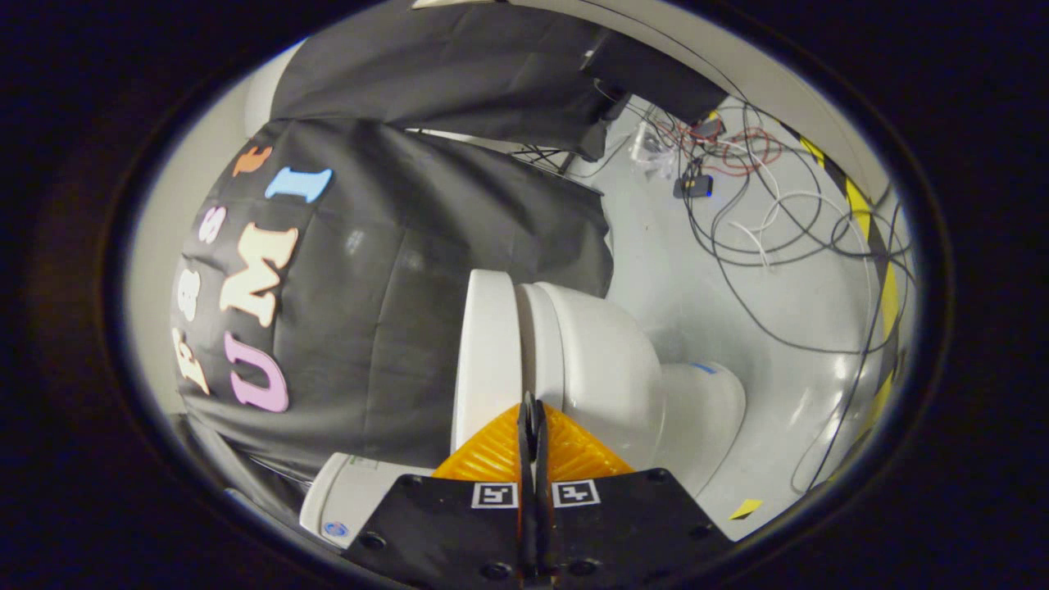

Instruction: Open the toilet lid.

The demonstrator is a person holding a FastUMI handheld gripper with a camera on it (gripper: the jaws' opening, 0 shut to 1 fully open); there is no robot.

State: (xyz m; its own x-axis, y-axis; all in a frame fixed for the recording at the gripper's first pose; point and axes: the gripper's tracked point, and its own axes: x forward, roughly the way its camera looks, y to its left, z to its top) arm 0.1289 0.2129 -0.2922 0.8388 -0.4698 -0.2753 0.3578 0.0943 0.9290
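The view is rolled on its side. A white toilet stands just ahead of the fingers, its lid [483, 352] lying against the seat [537, 328], with a thin seam between them. The bowl [606, 369] and its foot [705, 410] lie beyond the seat. My gripper [531, 410] is shut, its fingers pressed together with nothing between them. The tips sit right at the seam between lid and seat; I cannot tell whether they touch it.
The toilet's tank [344, 492] shows beside the fingers, against the black cloth wall [393, 287]. Beyond the bowl, the glossy grey floor [737, 287] carries several loose cables [762, 221], a small black box [693, 186] and a yellow-black tape line [869, 221].
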